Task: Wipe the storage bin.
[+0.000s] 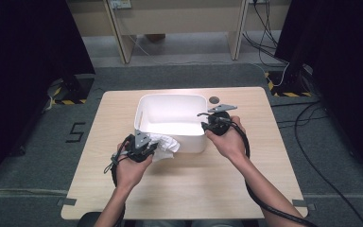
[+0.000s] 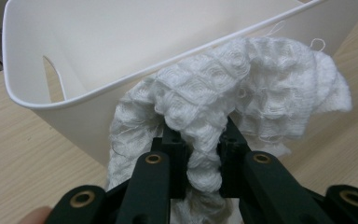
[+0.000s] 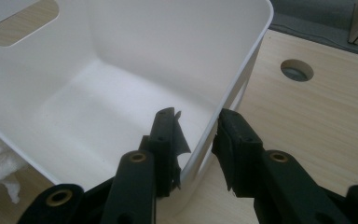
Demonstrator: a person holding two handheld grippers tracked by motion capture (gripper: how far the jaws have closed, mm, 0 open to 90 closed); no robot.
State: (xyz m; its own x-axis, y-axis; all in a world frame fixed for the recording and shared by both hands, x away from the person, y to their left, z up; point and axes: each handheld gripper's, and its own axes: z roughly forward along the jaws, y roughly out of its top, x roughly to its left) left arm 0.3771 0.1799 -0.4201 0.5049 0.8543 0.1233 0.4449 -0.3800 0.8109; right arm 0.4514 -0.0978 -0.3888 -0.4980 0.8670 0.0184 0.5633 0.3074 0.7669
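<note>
The left gripper (image 2: 200,154) is squeezed tight on a white cloth (image 2: 242,88), with a fold of it pinched between the two black jaws. The cloth hangs just past the jaw tips, outside the white bin (image 2: 121,51) and touching its near wall.

The right gripper (image 3: 196,135) has one jaw inside the bin and one outside, with the bin's wall (image 3: 223,98) between them. It seems to be holding the bin steady, but whether the pads really press on the wall cannot be told.

The step looks like putting the cloth into the bin. Next, the left gripper would need to lift the cloth over the rim, right in front of it, and then let go (the bin is empty inside).

The cloth is soft and bumpy, like a waffle, and scrunched up in a loose lump with a few threads sticking out.
</note>
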